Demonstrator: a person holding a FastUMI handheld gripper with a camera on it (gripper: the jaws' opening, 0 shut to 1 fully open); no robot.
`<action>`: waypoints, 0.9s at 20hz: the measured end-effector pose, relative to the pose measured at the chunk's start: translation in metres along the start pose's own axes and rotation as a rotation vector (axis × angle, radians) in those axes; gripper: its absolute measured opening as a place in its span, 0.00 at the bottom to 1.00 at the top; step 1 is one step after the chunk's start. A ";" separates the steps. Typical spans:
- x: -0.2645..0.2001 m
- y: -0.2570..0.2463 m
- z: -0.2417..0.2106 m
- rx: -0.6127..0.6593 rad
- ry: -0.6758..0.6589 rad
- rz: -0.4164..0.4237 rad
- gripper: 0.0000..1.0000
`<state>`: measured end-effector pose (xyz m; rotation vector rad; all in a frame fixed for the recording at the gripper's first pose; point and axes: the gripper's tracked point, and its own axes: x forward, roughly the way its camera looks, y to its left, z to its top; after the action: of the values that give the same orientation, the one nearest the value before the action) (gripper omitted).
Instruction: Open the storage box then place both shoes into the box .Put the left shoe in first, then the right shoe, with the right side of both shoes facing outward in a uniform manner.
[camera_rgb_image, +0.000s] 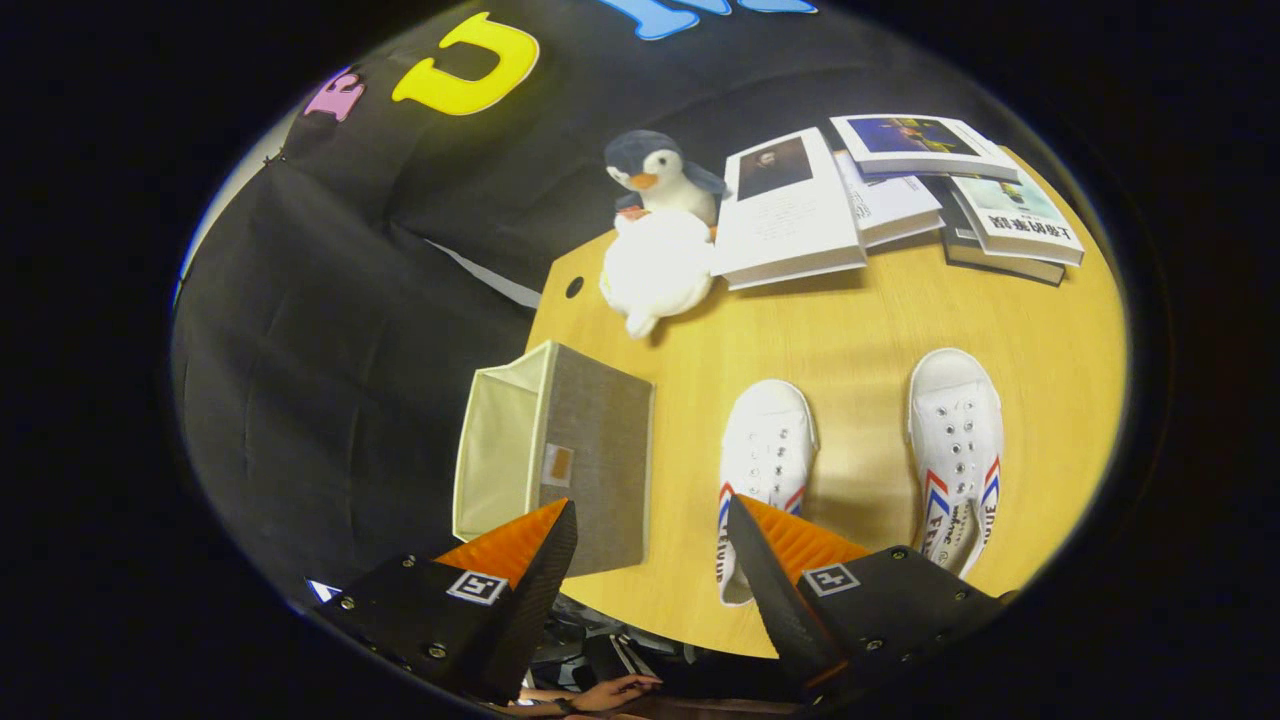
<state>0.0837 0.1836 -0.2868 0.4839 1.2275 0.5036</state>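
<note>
Jaws of the gripper (650, 530) released, above the counter (860, 320); storage box (560, 450) at its edge, two shoes (765, 450) beside, penguin (660, 230) and books (900, 195) at the far edge.

The wooden table (880, 330) is loaded with a grey storage box (590, 465) lying on its side at one edge, two white shoes (765, 450) (955, 440) set apart, a plush penguin (660, 235) and spread books (900, 195).

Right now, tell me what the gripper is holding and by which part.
Nothing is held. The gripper is open, its fingers spread above the table, with the storage box by one finger and the nearer shoe by the other.
</note>
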 end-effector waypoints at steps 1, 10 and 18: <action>0.003 -0.009 -0.004 0.001 0.015 -0.017 0.92; 0.043 -0.071 -0.042 -0.072 0.141 -0.156 0.90; 0.083 -0.105 -0.060 -0.238 0.253 -0.288 0.76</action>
<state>0.0581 0.1549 -0.4284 0.0383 1.4298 0.4653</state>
